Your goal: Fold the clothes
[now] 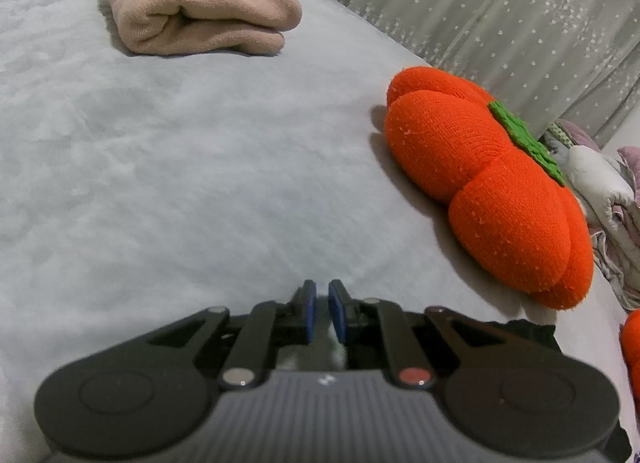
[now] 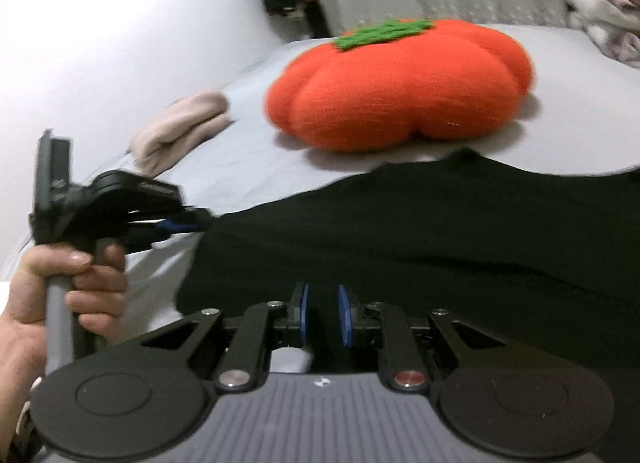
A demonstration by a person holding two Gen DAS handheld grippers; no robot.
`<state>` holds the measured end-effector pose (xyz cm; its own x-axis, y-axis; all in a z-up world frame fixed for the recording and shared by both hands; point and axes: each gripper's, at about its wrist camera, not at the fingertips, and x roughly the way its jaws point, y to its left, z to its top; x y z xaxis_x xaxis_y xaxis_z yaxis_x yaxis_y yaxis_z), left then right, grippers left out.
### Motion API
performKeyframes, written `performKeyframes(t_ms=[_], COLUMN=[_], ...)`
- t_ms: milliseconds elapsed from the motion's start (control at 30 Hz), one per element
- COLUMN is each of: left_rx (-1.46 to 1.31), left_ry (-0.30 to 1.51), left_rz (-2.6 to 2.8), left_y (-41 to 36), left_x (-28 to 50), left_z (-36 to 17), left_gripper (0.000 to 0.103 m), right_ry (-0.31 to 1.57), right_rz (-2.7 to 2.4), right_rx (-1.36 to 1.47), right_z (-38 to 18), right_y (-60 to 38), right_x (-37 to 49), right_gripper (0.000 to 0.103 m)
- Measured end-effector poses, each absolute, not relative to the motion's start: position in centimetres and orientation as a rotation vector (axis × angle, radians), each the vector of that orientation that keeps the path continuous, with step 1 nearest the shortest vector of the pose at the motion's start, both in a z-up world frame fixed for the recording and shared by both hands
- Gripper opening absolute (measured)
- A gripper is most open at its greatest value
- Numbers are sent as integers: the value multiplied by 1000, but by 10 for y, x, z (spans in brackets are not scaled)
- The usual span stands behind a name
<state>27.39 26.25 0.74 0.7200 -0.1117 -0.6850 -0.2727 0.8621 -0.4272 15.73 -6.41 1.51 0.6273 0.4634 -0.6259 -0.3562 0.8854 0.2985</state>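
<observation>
Black cloth garment point(image 2: 420, 231) lies flat on the pale grey bed point(image 1: 180, 167), just in front of the orange knitted pumpkin cushion point(image 2: 400, 83). My left tongs point(image 1: 322, 313) and right tongs point(image 2: 323, 315) are both slightly parted, gripping nothing. Folded pink towel point(image 1: 200, 11) sits left of the cushion.

My left claw point(image 1: 322, 311) is a black linkage of angled bars with one silver rivet and one red one, carrying two blue rubber-faced pads point(image 1: 310, 317) ahead of a ribbed grey housing with a small white logo, flanked by two round black discs. My right claw point(image 2: 323, 315) looks the same: black arms, blue pads point(image 2: 344, 319), silver and red rivets, small silver screws at the pivots, grey ribbed body. From the right camera I also see my bare left hand point(image 2: 60, 287) on the other unit's grey handle, with a black mount block on top.
</observation>
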Motion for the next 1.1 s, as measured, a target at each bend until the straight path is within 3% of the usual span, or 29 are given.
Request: performKeyframes(t_ms=[167,633,833,1067,1100], left_rx=[-513,-395,-317,-229,-234], left_ry=[748,678,798,868,866], left_rz=[115,-84,-220,-220,-219], left_y=[260,208,161,132,134], left_x=[271,245,242,236,236], left_z=[20,81,53,26,26], left_gripper=[37,38,36,36,36], right_ry=[824,812,838,736,745], right_rz=[455,454,477,496,508], right_rx=[179,182,126,90,69], right_z=[3,17,9,26,26], right_y=[-80,-90,-84,-71,-65], right_x=[164,148,128,97,94], right_gripper=[17,18,18,18,23])
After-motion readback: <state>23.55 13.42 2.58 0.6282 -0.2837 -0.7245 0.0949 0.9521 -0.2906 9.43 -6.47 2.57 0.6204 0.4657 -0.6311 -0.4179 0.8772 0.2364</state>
